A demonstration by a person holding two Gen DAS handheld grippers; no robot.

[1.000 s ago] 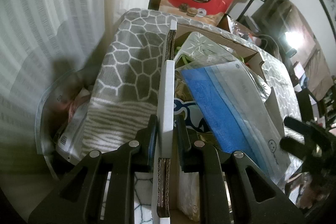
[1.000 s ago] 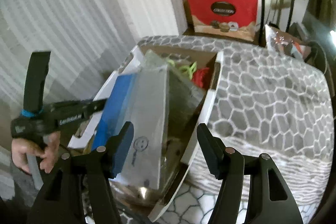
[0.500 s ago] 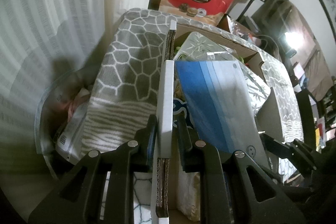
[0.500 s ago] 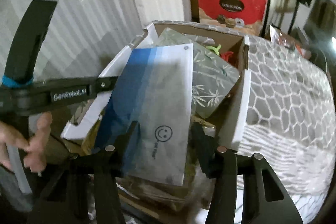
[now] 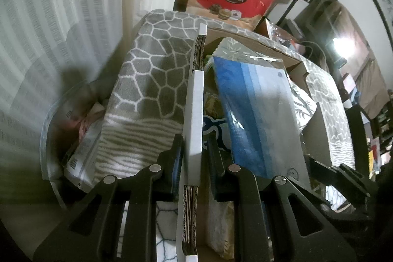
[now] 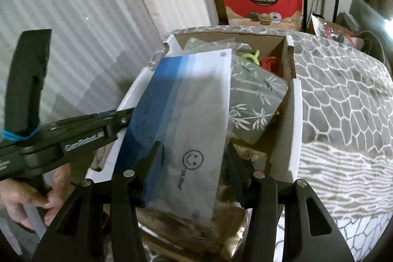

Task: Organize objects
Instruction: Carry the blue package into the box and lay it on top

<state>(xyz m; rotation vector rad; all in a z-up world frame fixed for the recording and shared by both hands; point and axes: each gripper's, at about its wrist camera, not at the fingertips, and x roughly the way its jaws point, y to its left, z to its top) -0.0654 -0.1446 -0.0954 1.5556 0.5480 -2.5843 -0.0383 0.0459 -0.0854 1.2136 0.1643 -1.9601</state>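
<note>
An open cardboard box (image 6: 285,139) sits on a grey patterned blanket. My left gripper (image 5: 194,146) is shut on the box's white-faced left wall flap (image 5: 195,114); in the right wrist view it (image 6: 81,136) reaches in from the left, held by a hand (image 6: 29,195). A flat blue-and-grey packet (image 6: 191,102) with a smiley face lies slanted on top of the box's contents. My right gripper (image 6: 194,154) has its pads pressed on the near end's two long edges. The left wrist view shows the same packet (image 5: 258,114), with the right gripper (image 5: 339,173) at its lower right.
Under the packet lies a bamboo-print pouch (image 6: 255,100), with green (image 6: 250,57) and red (image 6: 269,63) items at the box's far end. Behind the blanket (image 6: 343,90) stands a red gift bag (image 6: 262,1). White curtain (image 6: 98,4) hangs left. A clear bin (image 5: 56,127) sits beside the blanket.
My right gripper moved in over the box and its jaws narrowed onto the packet's near end. The packet swung to lie straighter along the box. The left gripper kept its hold.
</note>
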